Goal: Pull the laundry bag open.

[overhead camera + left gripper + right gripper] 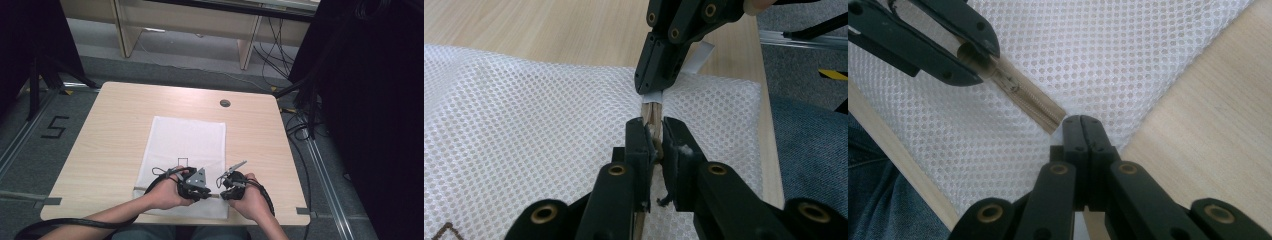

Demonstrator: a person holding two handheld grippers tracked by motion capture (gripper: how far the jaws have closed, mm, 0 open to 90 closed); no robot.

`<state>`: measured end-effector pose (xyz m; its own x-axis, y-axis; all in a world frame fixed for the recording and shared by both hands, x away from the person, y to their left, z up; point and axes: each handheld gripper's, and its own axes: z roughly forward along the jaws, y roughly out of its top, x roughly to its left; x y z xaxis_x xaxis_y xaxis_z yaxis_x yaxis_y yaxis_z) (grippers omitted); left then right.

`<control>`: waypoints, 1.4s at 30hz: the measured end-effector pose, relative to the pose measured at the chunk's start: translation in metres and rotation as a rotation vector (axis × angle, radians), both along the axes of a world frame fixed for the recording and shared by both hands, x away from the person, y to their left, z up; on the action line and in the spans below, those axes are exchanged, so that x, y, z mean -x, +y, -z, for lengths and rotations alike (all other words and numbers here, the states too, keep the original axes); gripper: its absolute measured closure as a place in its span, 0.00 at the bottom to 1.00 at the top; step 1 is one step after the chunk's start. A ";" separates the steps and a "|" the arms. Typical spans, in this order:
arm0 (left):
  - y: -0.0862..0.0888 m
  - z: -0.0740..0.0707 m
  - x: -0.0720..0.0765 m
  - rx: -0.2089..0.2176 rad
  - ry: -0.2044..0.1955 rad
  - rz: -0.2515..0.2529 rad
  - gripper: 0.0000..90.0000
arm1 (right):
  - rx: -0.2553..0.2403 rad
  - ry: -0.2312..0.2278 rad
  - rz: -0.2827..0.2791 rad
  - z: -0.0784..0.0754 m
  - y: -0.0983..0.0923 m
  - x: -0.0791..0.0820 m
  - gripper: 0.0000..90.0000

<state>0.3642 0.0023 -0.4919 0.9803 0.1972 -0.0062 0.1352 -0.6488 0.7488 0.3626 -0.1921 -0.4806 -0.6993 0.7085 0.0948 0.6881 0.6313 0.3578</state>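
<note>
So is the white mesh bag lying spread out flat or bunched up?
Spread flat: the white mesh bag lies as a smooth rectangle on the table, with both grippers at its near edge.

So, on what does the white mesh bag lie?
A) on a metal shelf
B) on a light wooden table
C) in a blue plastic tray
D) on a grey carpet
B: in the high view the white mesh bag lies flat on the light wooden table, whose bare top shows on all sides of it.
</note>
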 end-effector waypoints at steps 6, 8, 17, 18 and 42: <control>0.003 -0.001 0.000 -0.002 -0.001 0.001 0.91 | -0.001 0.002 0.005 0.000 0.000 0.000 1.00; 0.004 -0.001 0.000 0.005 0.003 -0.003 0.91 | -0.001 0.001 0.002 0.000 0.000 0.000 1.00; 0.006 -0.003 0.000 0.003 0.001 0.000 0.91 | 0.000 0.001 0.004 0.000 0.000 0.000 1.00; 0.006 -0.003 0.000 0.001 0.000 0.002 0.91 | 0.000 0.000 0.002 0.000 0.000 0.000 1.00; 0.008 -0.005 0.001 -0.002 -0.003 0.007 0.91 | 0.000 0.000 0.003 0.000 0.000 0.000 1.00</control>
